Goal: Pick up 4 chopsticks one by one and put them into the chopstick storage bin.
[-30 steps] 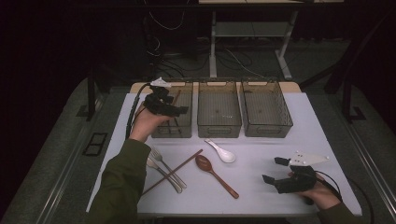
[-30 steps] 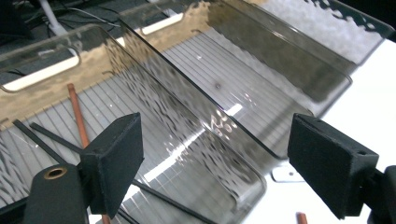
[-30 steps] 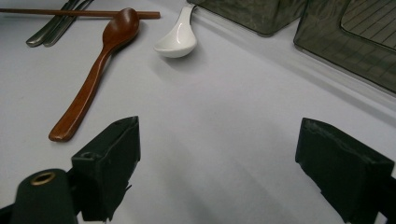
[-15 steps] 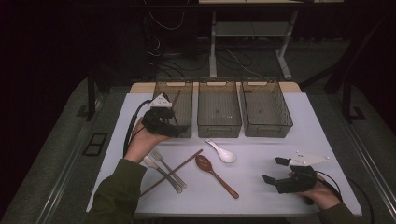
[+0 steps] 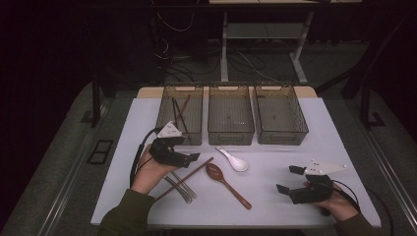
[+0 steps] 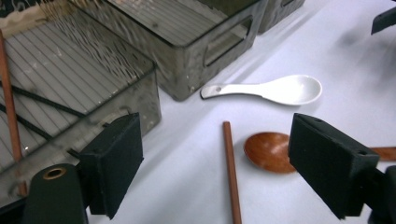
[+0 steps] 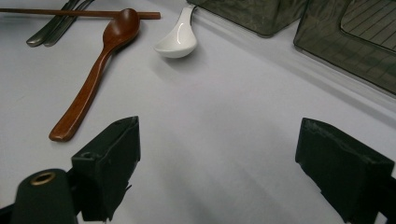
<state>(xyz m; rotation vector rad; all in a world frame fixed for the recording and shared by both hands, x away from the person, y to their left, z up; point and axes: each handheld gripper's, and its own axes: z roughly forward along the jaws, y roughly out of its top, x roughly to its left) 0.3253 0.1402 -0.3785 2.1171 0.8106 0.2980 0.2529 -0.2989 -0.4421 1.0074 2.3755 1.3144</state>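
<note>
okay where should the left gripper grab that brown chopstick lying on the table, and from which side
Probably near the free upper end of the brown chopstick, coming down from above with the jaws across its thin shaft. That end lies bare on the table, just left of the wooden spoon, while its lower part crosses the metal cutlery. The left gripper is open and hovers by that end.

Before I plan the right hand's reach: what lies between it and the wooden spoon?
Bare white table, seen in the right gripper view.
</note>
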